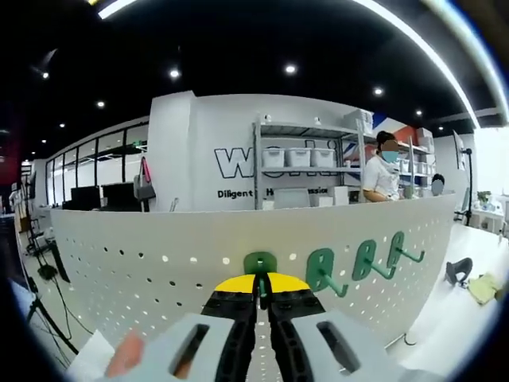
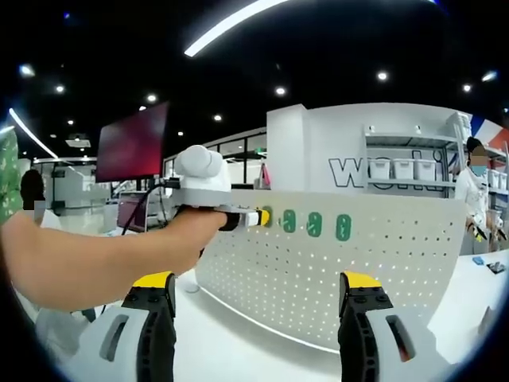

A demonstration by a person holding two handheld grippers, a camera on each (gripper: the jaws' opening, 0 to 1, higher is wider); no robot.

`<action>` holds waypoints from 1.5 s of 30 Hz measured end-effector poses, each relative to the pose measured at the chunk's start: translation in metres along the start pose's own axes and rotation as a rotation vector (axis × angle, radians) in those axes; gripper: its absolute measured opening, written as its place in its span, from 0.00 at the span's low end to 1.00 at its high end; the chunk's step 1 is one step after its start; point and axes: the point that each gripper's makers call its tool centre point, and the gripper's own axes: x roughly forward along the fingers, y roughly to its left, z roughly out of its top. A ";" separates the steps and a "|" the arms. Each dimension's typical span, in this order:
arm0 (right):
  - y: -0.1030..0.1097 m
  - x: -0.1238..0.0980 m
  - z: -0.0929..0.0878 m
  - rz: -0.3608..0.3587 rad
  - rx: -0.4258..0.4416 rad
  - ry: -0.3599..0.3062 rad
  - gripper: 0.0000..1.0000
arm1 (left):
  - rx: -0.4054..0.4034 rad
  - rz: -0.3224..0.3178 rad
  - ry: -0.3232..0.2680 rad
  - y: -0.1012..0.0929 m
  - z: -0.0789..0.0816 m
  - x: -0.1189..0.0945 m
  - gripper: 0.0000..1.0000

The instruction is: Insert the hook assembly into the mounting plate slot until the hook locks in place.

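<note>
The green hook (image 1: pixel 260 265) I am working with sits at the tip of my left gripper (image 1: pixel 262 296), its rounded back plate flat against the face of the white perforated mounting plate (image 1: pixel 143 255), near the top edge. The jaws are pinched close together on it, the yellow tips just under the green plate. I cannot tell from here whether the hook's tabs are already in the slots or only resting on the surface.

To the right of it along the same row hang three more green hooks (image 1: pixel 362 263), their prongs sticking out toward me. In the right gripper view the left gripper (image 2: pixel 253 217) is held out by the person's arm (image 2: pixel 95 259) against the board, with those hooks (image 2: pixel 316 223) just beside it.

My right gripper (image 2: pixel 258 306) hangs well back from the board, jaws spread wide with nothing between them.

The risks as I judge them: if I push with the hook tilted, the tabs may ride over the holes and the piece will skid across the plate instead of seating. The board stands free on the white table (image 2: pixel 238 350), so a hard press could tip or shove it, with my right side too far off to brace it. Letting go before the lock catches would drop the hook.
</note>
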 end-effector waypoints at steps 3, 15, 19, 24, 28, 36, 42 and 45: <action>0.000 0.000 -0.001 0.004 0.004 -0.001 0.86 | -0.027 0.009 0.001 0.001 0.000 0.001 0.04; -0.006 -0.003 0.000 0.022 0.011 -0.015 0.86 | 0.039 0.027 0.009 0.001 -0.001 0.002 0.05; -0.008 -0.004 -0.001 0.023 0.012 -0.015 0.86 | 0.039 0.034 0.010 0.001 -0.003 0.003 0.04; -0.011 -0.005 -0.002 0.027 0.012 -0.014 0.86 | 0.037 0.038 0.008 0.002 -0.004 0.003 0.04; -0.010 -0.004 -0.001 0.032 0.011 -0.019 0.86 | 0.041 0.033 -0.007 0.000 -0.002 0.000 0.09; -0.009 -0.004 0.001 0.032 0.010 -0.022 0.86 | 0.045 0.024 -0.012 0.000 -0.001 -0.001 0.10; -0.009 -0.006 0.002 0.023 0.004 -0.022 0.86 | 0.036 0.008 -0.017 -0.002 -0.002 -0.001 0.12; -0.008 -0.006 0.002 0.020 0.002 -0.021 0.86 | 0.032 -0.005 -0.015 -0.002 -0.003 -0.001 0.15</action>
